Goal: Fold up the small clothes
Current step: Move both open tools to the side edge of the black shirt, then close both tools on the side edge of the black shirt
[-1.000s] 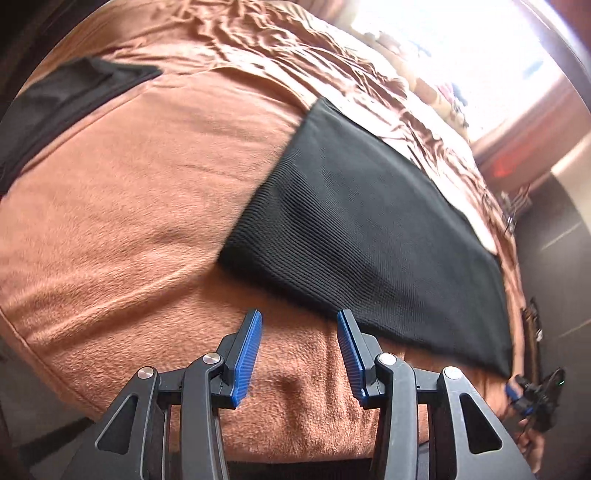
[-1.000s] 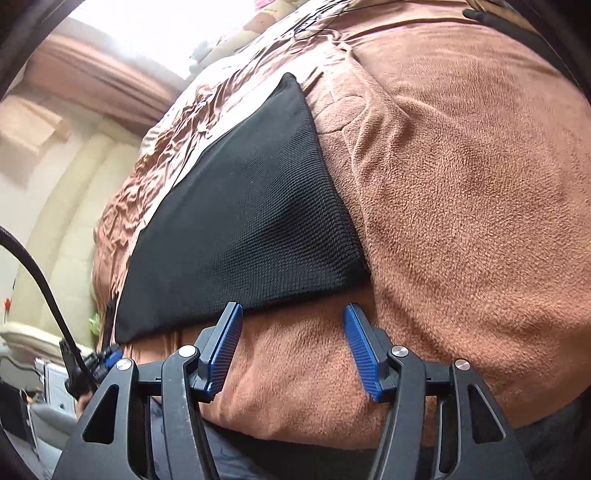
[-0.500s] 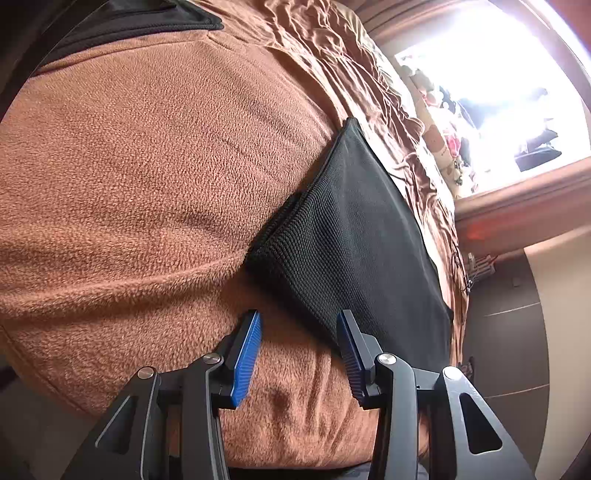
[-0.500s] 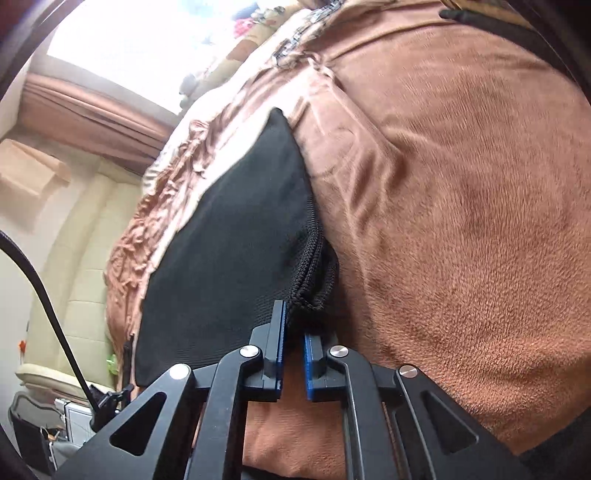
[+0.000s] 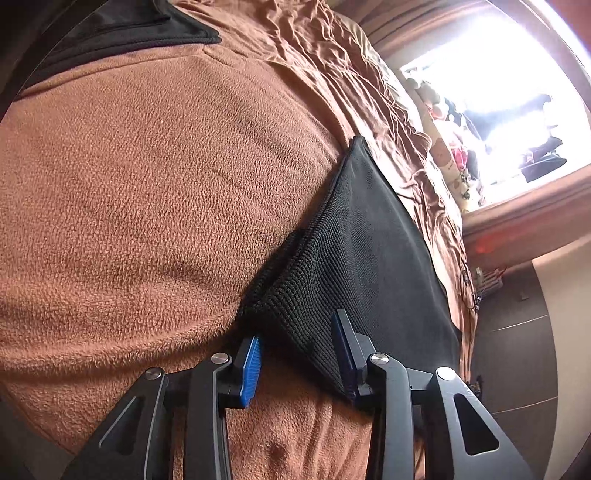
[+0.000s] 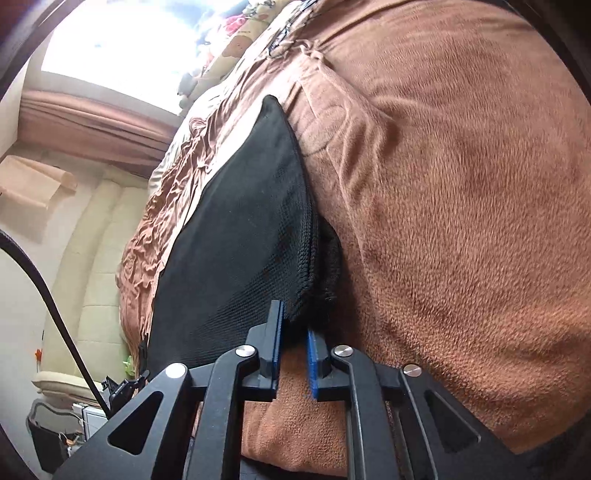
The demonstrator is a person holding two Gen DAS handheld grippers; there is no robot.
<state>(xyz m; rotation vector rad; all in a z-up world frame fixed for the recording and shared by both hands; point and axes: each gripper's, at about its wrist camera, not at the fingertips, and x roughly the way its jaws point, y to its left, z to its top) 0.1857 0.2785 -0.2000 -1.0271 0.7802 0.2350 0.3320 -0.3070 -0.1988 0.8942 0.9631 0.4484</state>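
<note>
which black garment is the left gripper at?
The black knit cloth lying between the left gripper jaws; the other black garment lies at the blanket's far edge.

The right gripper (image 6: 294, 341) is closed on the near corner of the black knit garment (image 6: 236, 236). The garment lies on a brown fleece blanket (image 6: 461, 203), its pinched corner bunched.

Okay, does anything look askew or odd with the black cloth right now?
Nothing damaged. The black knit cloth lies flat on the brown fleece blanket, except for its near corner, pinched in the right gripper, where the edge layers gape slightly.
</note>
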